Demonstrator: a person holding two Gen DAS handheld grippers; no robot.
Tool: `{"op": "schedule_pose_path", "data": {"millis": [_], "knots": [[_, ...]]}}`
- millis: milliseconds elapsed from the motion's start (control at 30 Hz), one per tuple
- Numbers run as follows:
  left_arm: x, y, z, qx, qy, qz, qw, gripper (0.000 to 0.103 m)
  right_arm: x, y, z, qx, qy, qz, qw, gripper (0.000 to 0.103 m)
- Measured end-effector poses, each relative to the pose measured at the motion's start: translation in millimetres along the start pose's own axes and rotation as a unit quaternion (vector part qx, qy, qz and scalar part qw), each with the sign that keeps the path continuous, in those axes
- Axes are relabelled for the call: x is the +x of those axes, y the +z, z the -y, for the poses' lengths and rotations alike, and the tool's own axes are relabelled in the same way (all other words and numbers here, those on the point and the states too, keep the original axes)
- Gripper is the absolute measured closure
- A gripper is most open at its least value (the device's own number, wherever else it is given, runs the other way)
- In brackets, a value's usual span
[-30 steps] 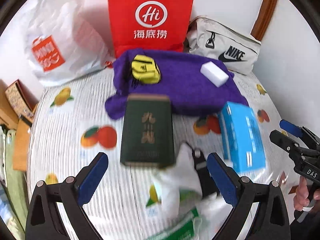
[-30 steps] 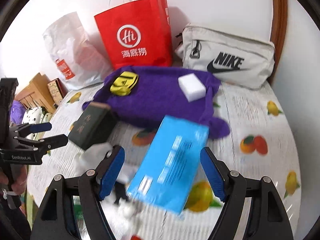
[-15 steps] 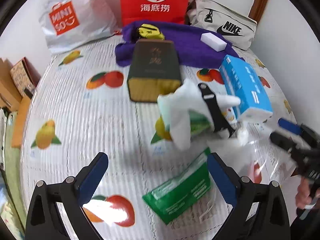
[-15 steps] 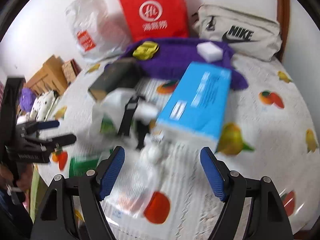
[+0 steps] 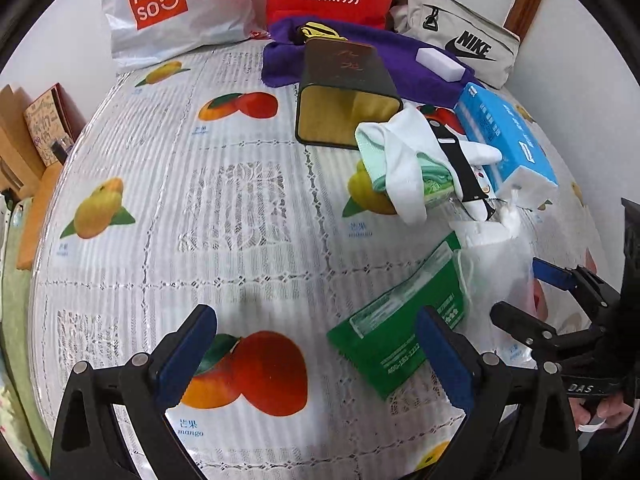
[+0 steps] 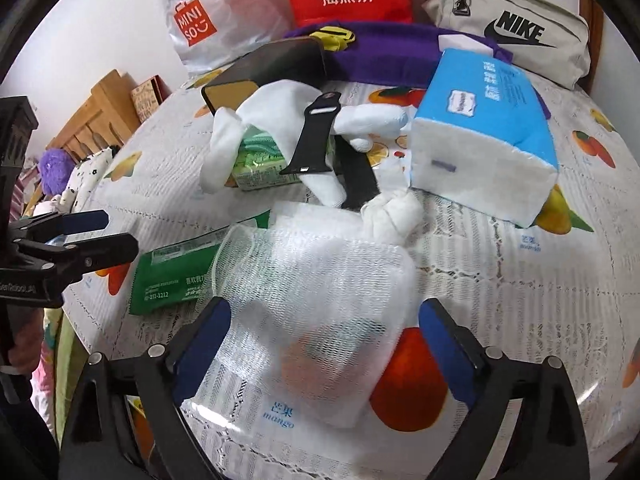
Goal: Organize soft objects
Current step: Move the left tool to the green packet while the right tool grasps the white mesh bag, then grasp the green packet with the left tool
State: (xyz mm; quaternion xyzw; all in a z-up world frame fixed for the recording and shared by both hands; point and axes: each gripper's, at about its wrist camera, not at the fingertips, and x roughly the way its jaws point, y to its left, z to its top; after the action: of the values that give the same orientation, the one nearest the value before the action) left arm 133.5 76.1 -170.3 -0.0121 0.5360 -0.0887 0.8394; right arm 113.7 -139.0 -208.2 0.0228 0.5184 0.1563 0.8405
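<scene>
While its jaws are opening, the right gripper (image 6: 322, 344) has dropped over the white mesh bag (image 6: 316, 300) on the desk (image 5: 224, 208), ready to grab; the left gripper (image 5: 316, 356) hangs open, empty.

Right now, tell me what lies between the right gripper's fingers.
The white mesh bag lies between the opening right gripper, its pads clear of it, the fruit-print tablecloth beneath. The right wrist view shows this.
</scene>
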Motion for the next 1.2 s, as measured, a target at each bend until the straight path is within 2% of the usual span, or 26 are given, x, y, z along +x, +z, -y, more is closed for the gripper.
{"op": "schedule_pose_path", "data": {"millis": [133,200,267,300,367,467,600,767,933,1067,1100,1167,1200], "knots": [[3,-3,-2,-0.002,-0.009,0.001,1.0,0.004,6,-2,-10,-0.016,-0.039,0.009,0.999,0.006],[5,-5,-1,0.002,-0.011,0.001,0.9999,0.004,7,-4,-13,-0.03,-0.053,0.015,0.998,0.012],[7,-6,1,0.009,-0.011,0.001,0.9999,0.004,4,-6,-15,-0.051,-0.066,0.026,0.996,0.031],[9,-6,3,0.014,-0.01,0.001,0.9999,0.004,1,-6,-14,-0.057,-0.063,0.027,0.996,0.037],[11,-9,7,0.029,-0.003,0.004,0.9996,0.004,-4,-7,-8,-0.06,-0.056,0.029,0.996,0.063],[13,-11,17,0.061,-0.015,0.007,0.998,0.004,-9,-8,2,-0.065,-0.047,0.025,0.996,0.085],[10,-17,37,0.131,-0.024,0.024,0.9908,0.002,-20,-10,16,-0.052,-0.037,0.026,0.998,0.088],[18,-16,57,0.202,-0.023,0.025,0.9788,0.002,-40,-12,35,-0.034,-0.025,0.035,0.998,0.088],[34,-7,68,0.224,-0.038,0.008,0.9739,0.002,-59,-10,48,-0.017,-0.008,0.056,0.998,0.088],[38,-5,75,0.23,-0.042,0.015,0.9721,0.003,-69,-7,59,-0.004,0.008,0.07,0.998,0.088],[38,-4,74,0.228,-0.041,0.017,0.9727,0.006,-70,-6,61,0.0,0.009,0.071,0.997,0.088],[35,-3,75,0.223,-0.036,0.027,0.9738,0.02,-74,-4,63,0.009,0.022,0.078,0.997,0.088],[33,-3,74,0.22,-0.033,0.034,0.9743,0.035,-77,-2,64,0.013,0.029,0.082,0.996,0.088]]}}
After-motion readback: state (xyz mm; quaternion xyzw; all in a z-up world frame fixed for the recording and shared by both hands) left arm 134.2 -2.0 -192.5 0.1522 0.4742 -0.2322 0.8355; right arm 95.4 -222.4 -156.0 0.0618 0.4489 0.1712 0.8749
